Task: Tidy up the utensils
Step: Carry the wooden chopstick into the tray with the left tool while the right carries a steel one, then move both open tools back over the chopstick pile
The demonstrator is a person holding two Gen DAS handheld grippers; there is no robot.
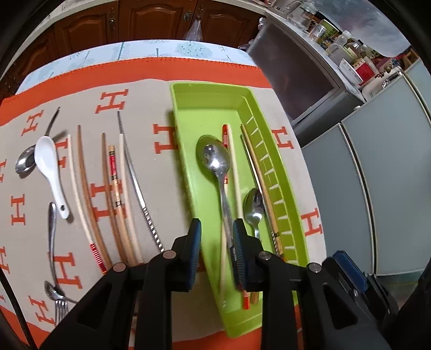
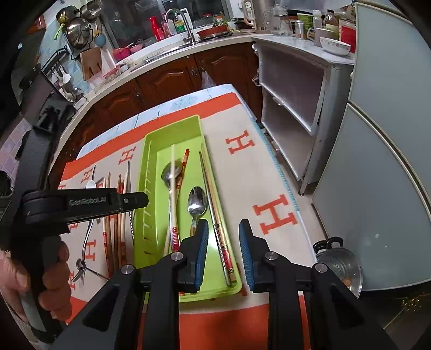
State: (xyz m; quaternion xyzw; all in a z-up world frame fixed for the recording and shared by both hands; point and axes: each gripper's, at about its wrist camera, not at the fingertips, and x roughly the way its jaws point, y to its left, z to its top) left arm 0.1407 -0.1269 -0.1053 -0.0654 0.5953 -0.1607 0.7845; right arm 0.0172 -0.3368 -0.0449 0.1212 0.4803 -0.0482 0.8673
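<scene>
A green utensil tray lies on an orange-and-beige cloth. In it lie a large metal spoon, a small spoon and several chopsticks. My left gripper is open above the tray's near end, its fingers either side of the large spoon's handle, not gripping it. My right gripper is open and empty over the tray's near right edge. On the cloth left of the tray lie several chopsticks, a white ceramic spoon, metal spoons and a fork.
The table's right edge drops beside a grey cabinet and a fridge. A metal pot sits low at the right. Wooden cabinets and a kitchen counter with a sink lie beyond the table.
</scene>
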